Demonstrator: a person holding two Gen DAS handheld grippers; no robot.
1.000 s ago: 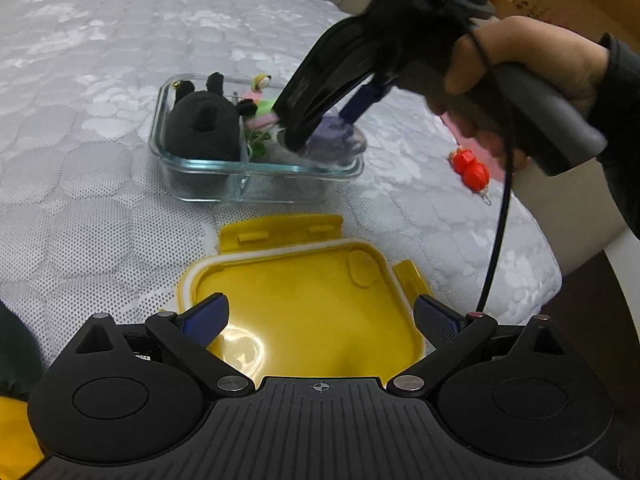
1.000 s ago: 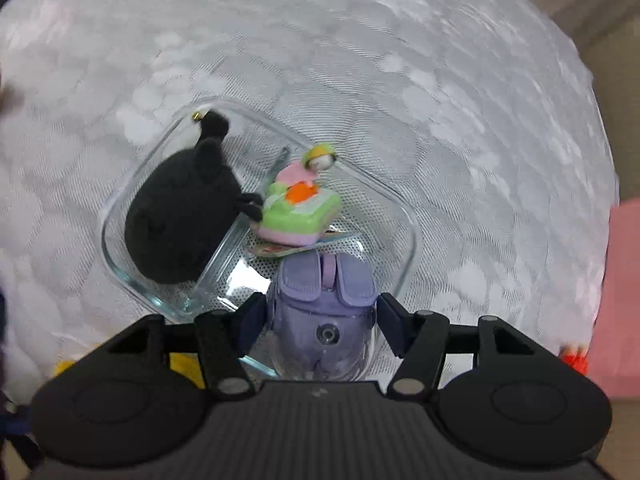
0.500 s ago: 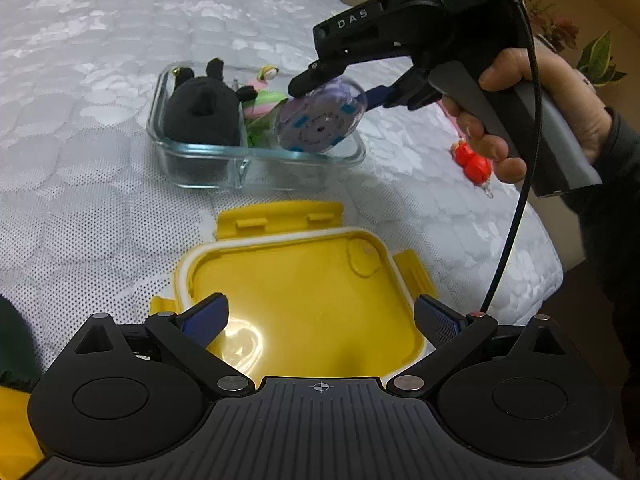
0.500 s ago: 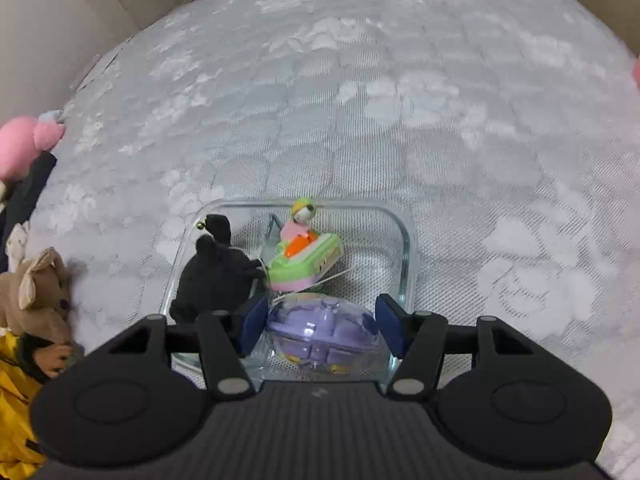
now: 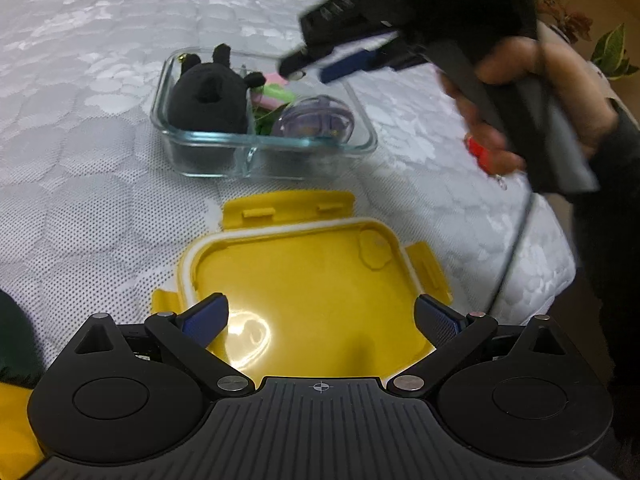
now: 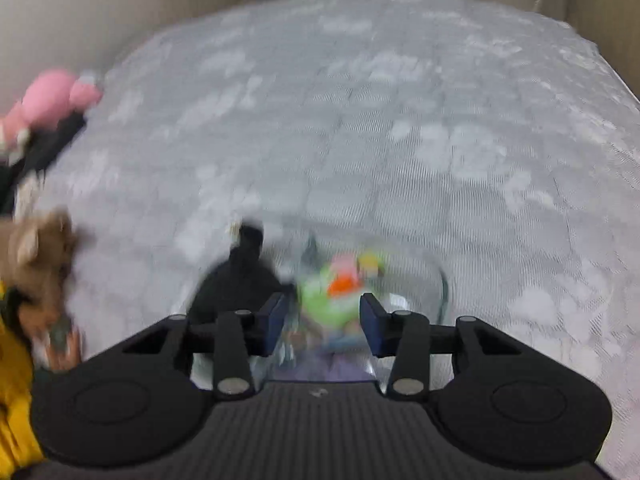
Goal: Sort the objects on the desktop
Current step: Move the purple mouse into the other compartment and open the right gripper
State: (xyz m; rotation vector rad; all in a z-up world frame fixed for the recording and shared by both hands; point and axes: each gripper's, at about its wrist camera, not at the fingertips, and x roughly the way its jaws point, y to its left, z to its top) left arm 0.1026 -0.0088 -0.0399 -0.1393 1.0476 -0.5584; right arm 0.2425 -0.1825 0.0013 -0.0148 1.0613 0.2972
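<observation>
CHANGE: right hand-held gripper (image 5: 308, 68) released the purple capsule (image 5: 316, 122), jaws just narrowing, empty, above it | LOCATION: capsule in glass container (image 5: 208, 156), right compartment | LEFT: left hand-held gripper (image 5: 320, 318) spread, empty, over yellow lid (image 5: 312, 280) | STATUS: deposit judged complete.

Clear glass container (image 5: 264, 152), black plush toy (image 5: 208, 100), translucent purple capsule ball (image 5: 316, 122), yellow plastic lid (image 5: 304, 284), white floral-patterned quilted cover (image 5: 80, 80), pink-and-green toy (image 6: 340, 280)

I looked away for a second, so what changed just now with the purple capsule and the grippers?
The right gripper let go of the purple capsule, now lying in the glass container, and lifted clear, its fingers closing empty. The left gripper, yellow lid and black plush stayed put.
</observation>
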